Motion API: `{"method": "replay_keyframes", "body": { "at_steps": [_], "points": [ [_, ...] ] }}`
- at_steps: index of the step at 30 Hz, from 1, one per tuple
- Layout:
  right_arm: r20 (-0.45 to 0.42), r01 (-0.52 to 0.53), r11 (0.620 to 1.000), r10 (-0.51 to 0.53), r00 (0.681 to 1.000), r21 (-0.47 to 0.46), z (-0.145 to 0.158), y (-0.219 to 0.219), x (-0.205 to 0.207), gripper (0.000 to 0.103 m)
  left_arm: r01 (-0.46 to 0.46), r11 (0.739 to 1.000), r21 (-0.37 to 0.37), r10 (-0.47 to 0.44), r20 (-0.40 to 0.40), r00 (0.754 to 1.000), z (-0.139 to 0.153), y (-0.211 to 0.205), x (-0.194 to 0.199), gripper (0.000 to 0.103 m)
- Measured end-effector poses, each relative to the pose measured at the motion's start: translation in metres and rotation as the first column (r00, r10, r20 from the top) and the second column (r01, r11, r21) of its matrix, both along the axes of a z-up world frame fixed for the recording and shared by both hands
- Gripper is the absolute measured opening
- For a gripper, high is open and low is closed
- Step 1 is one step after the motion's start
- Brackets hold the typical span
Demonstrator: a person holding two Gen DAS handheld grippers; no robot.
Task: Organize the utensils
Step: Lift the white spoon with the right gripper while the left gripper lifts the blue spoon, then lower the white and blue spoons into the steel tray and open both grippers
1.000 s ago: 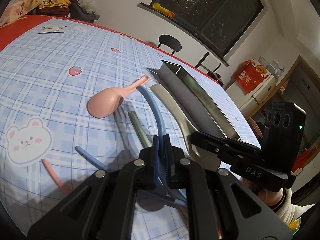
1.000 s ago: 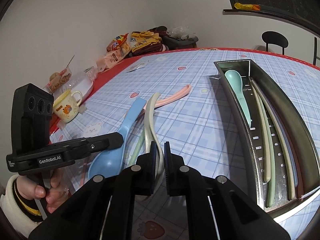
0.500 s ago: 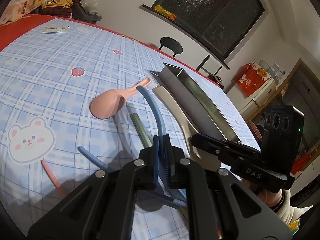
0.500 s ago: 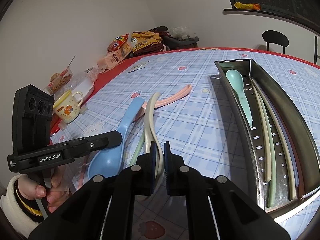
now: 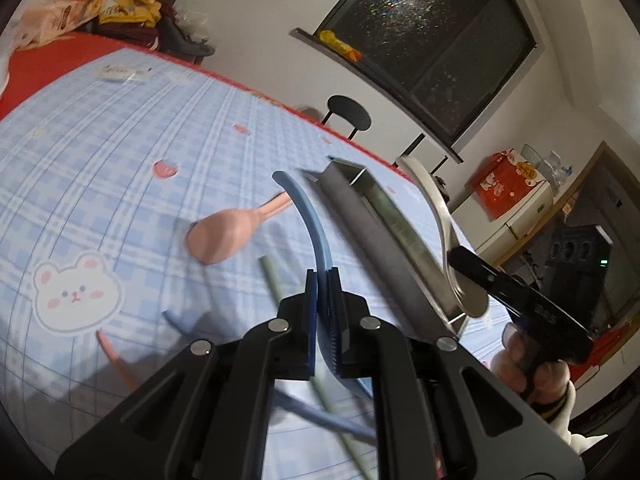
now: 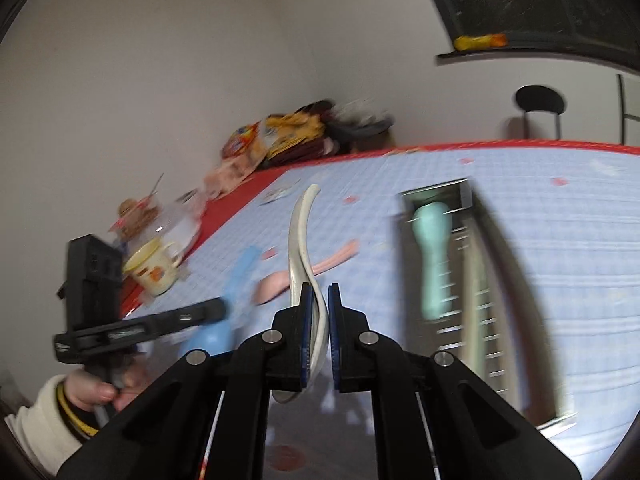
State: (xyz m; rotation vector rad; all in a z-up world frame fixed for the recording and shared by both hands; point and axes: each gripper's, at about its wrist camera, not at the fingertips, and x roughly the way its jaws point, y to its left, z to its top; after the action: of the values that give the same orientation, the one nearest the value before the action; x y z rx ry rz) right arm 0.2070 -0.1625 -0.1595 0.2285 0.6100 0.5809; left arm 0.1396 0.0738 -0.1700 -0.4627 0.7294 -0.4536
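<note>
Left wrist view shows the left claw [image 5: 323, 280] pressed tight on the blue spoon [image 5: 310, 224], whose handle curves up and away over the checked table [image 5: 100, 152]; off to the right, the right claw [image 5: 474, 270] pinches the cream spoon [image 5: 436, 216] above the steel tray [image 5: 372, 224]. Right wrist view, blurred with motion, confirms that right claw [image 6: 318, 308] clamped on the cream spoon [image 6: 301, 236], bowl end below the fingers, handle pointing up and forward. The tray [image 6: 516, 288] lies to its right and already holds a mint spoon [image 6: 430, 256] and what look like long pale sticks. A pink spoon [image 5: 228, 232], a green stick [image 5: 272, 280] and other sticks lie loose on the cloth. The step in hand seems to be carrying both spoons to the tray. To do it well, I would bring each spoon lengthwise along the tray, lower it until it rests beside the mint one, and only then spread the fingers, one claw at a time so the two do not collide over the narrow opening.
</note>
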Motion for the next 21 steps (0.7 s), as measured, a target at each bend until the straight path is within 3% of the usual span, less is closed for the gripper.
{"method": "replay_keyframes", "body": {
  "at_steps": [4, 8, 14, 21],
  "points": [
    [-0.028, 0.09, 0.996, -0.09, 0.996, 0.008, -0.005, -0.037, 0.007, 0.008, 0.034, 0.999, -0.014, -0.034, 0.024, 0.999, 0.017, -0.029, 0.005, 0.009],
    [-0.003, 0.132, 0.989, -0.133, 0.991, -0.062, -0.004, -0.051, 0.006, 0.008, 0.092, 0.995, -0.048, -0.09, 0.036, 0.995, 0.024, -0.07, 0.016, 0.009],
    [-0.071, 0.206, 0.973, -0.215, 0.974, -0.108, -0.025, -0.071, 0.018, 0.008, 0.139, 0.989, -0.06, -0.138, 0.016, 0.99, 0.017, -0.126, 0.039, 0.009],
    [-0.109, 0.192, 0.973, -0.206, 0.972, -0.131, -0.039, -0.062, 0.023, 0.008, 0.132, 0.989, -0.061, -0.132, -0.009, 0.991, 0.005, -0.153, 0.055, 0.01]
  ]
}}
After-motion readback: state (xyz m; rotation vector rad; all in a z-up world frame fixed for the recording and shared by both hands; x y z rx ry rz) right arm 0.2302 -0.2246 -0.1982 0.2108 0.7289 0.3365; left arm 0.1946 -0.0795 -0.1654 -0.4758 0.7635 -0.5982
